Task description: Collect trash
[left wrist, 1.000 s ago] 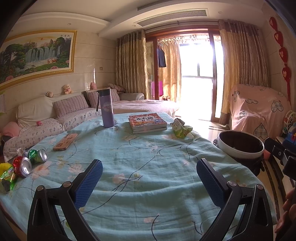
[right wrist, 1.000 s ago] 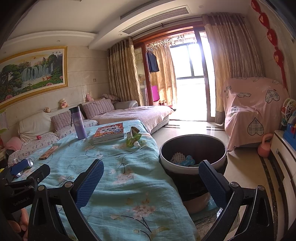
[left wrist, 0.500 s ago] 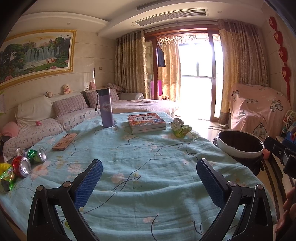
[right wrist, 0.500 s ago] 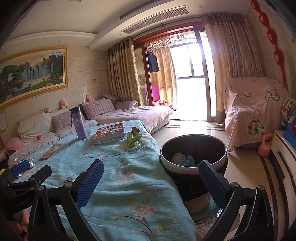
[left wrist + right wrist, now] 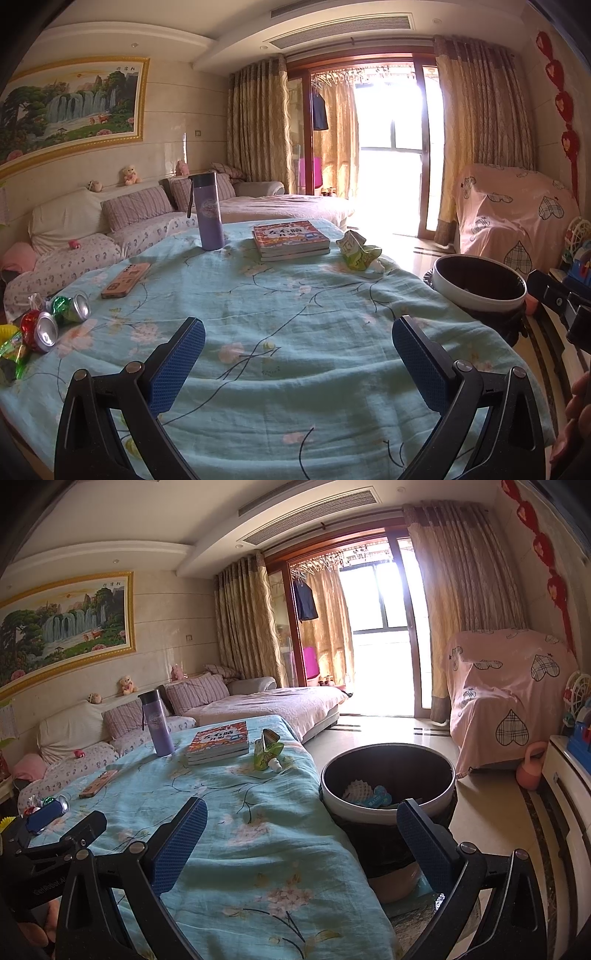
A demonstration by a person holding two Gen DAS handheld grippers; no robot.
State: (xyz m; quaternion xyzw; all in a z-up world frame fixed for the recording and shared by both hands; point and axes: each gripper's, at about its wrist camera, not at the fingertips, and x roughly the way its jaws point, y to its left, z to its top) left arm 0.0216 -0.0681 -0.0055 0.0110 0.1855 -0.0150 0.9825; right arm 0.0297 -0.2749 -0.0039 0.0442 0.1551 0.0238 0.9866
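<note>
Both grippers, left [image 5: 298, 363] and right [image 5: 301, 843], spread and empty — step: choosing trash; crumpled green-white carton [image 5: 357, 252] and crushed cans [image 5: 55, 321] on floral tablecloth [image 5: 295, 306], round white-rimmed bin [image 5: 388, 794] beside — next, reach and clamp.

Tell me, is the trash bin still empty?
No, the right wrist view shows the trash bin already holding a white foam net and a blue wrapper.

My finger pads [image 5: 177, 365] are blue with a fine grid texture. The tablecloth [image 5: 295, 332] is light turquoise with pink flowers and dark branches. The bottle [image 5: 209, 214] is lilac, the cans [image 5: 55, 319] red and green, the bin [image 5: 388, 786] dark with a white rim.
</note>
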